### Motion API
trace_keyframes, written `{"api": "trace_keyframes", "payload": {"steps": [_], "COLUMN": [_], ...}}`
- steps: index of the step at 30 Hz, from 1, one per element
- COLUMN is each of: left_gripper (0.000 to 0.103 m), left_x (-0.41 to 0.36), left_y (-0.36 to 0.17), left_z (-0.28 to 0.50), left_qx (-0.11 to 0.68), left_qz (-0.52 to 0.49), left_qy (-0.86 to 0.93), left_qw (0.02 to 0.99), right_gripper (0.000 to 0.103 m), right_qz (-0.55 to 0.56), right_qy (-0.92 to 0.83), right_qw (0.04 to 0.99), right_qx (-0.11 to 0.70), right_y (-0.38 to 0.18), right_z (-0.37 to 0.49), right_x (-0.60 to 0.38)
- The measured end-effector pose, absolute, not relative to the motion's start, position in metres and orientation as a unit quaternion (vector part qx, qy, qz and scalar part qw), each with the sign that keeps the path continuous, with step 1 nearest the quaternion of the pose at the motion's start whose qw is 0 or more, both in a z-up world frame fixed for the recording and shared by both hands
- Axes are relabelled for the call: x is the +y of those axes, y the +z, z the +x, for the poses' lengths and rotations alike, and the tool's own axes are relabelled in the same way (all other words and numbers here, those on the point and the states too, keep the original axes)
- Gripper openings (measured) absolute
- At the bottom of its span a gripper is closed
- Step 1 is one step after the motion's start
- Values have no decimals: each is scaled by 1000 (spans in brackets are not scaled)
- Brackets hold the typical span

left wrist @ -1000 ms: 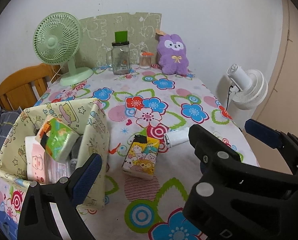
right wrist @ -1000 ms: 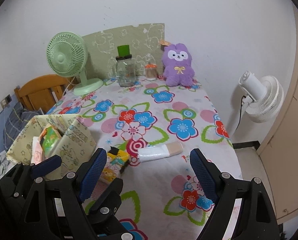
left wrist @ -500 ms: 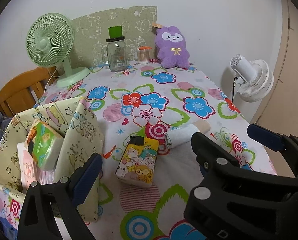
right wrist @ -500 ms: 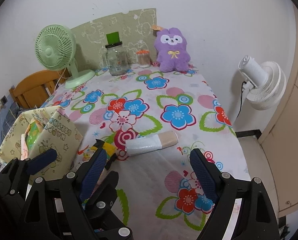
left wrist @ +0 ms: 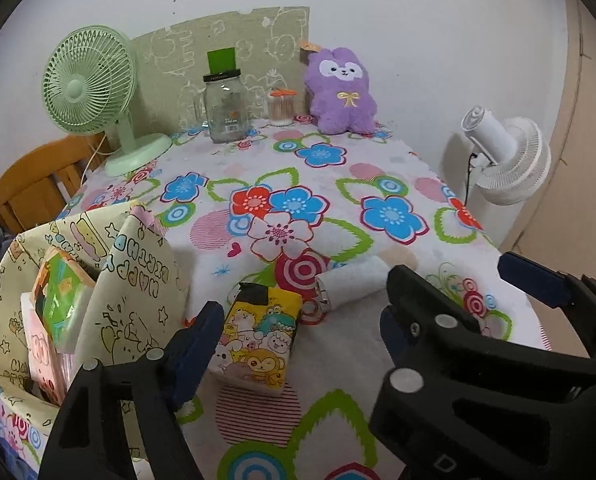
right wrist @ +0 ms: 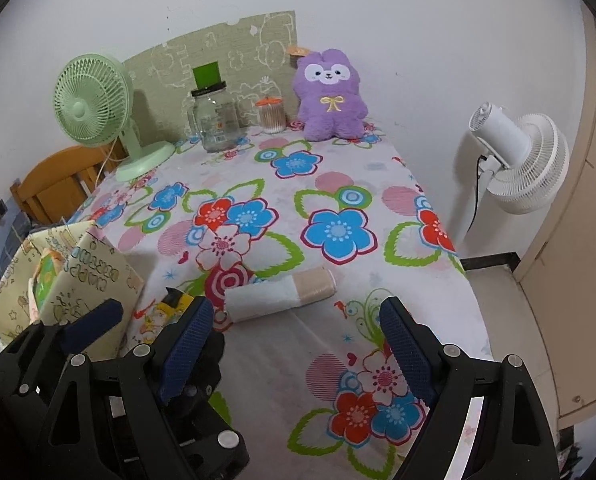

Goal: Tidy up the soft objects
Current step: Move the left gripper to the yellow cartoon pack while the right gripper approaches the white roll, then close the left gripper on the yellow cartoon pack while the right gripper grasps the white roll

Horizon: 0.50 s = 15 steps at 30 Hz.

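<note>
1. The bench point(left wrist: 337, 184), covered in a white cloth printed with bright flowers, carries two loose soft things near its front edge: a yellow tissue pack with cartoon animals point(left wrist: 258, 340) and a rolled white-and-beige cloth point(right wrist: 280, 294) lying on its side just beyond it.
2. A pale yellow fabric storage bag with cartoon print point(left wrist: 138, 280) stands open at the bench's left edge. It already holds a green tissue pack point(left wrist: 60, 300) and a pink pack point(left wrist: 42, 348), so it is most likely where the loose items belong.
3. The left gripper point(left wrist: 298, 320) points down at the yellow pack. Its jaws are closing with the pack lying between them, but the pads do not yet press on it; the grip is not made.
4. The right gripper point(right wrist: 294, 336) hangs just short of the rolled cloth, jaws wide apart and empty, lined up as if to take the roll next.
5. A purple plush rabbit point(right wrist: 329, 96) sits upright against the wall at the far end, well apart from both grippers, beside a clear glass jar point(right wrist: 214, 120) and a green desk fan point(right wrist: 98, 108); being soft, it may also need sorting.
</note>
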<state>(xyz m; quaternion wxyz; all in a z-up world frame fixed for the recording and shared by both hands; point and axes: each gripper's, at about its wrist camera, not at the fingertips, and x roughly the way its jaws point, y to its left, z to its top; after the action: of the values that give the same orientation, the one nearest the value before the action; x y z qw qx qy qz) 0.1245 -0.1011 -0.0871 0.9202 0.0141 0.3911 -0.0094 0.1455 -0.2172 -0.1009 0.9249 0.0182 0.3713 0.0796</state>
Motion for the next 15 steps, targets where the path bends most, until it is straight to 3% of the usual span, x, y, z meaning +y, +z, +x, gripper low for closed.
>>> {"api": "trace_keyframes", "payload": {"steps": [15], "left_gripper": [79], "left_x": [-85], "left_y": [-117], "left_z": [142], "left_qx": [430], "left_qz": [-5], "left_qy": [15], "left_qw": [903], "right_gripper": [88], "right_qz": [15], "right_qy": [83], "right_qw": [911], "right_qx": [404], "right_y": [-126], "right_z": [163], "right_x": [-207]}}
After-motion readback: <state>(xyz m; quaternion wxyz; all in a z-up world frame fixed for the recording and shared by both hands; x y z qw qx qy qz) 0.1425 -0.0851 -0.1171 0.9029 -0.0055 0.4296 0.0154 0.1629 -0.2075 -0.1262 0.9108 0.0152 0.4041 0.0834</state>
